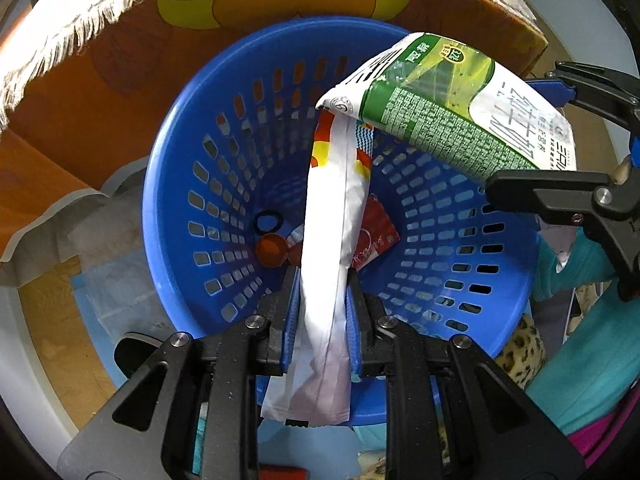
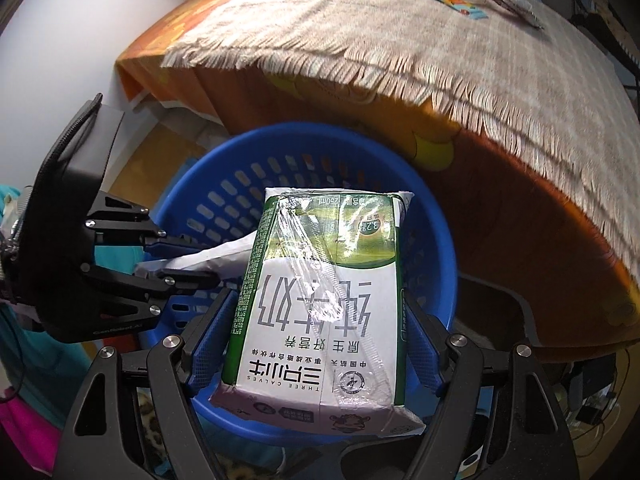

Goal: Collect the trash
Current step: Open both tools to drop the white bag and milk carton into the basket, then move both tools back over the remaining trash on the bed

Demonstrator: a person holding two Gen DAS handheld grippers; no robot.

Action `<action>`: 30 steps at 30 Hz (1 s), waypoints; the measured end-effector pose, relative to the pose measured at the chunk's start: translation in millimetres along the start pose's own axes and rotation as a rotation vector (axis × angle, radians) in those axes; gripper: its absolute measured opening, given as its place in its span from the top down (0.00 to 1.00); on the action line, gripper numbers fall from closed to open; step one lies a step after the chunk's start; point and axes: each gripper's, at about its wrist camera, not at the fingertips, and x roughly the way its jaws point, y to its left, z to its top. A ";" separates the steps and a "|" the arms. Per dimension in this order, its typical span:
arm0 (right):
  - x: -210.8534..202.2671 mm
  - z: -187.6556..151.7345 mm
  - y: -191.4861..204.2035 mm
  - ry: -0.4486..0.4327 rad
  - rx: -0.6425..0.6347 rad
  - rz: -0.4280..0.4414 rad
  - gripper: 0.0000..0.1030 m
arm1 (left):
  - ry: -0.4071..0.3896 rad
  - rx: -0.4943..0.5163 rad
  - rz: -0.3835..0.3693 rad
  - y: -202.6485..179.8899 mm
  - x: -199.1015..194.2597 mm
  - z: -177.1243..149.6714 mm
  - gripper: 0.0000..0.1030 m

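- Left wrist view: nearest the camera, the left gripper (image 1: pixel 323 312) is clenched on a long white wrapper (image 1: pixel 332 240) with red and yellow print; its blue pads press on both sides of the wrapper; the wrapper hangs over the mouth of a blue plastic basket (image 1: pixel 224 184) with slotted walls
- On the basket floor lie a red packet (image 1: pixel 374 236), an orange cap (image 1: pixel 271 250) and a black ring (image 1: pixel 267 222)
- At the upper right, the right gripper (image 1: pixel 532 140) holds a green and white milk carton (image 1: pixel 452 108) tilted above the basket rim
- Right wrist view: nearest the camera, the right gripper (image 2: pixel 316 344) grasps the milk carton (image 2: pixel 320 300) by its two sides, directly above the blue basket (image 2: pixel 440 248)
- At the left, the left gripper (image 2: pixel 192 260) holds the white wrapper (image 2: pixel 216 258) over the basket
- Behind the basket, a fringed beige cloth (image 2: pixel 400 40) covers the tabletop (image 2: pixel 500 184), over an orange cover
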 end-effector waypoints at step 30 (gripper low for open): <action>7.6 0.6 -9.8 0.024 0.032 -0.007 0.24 | -0.023 -0.007 0.024 -1.7 -1.3 5.6 0.56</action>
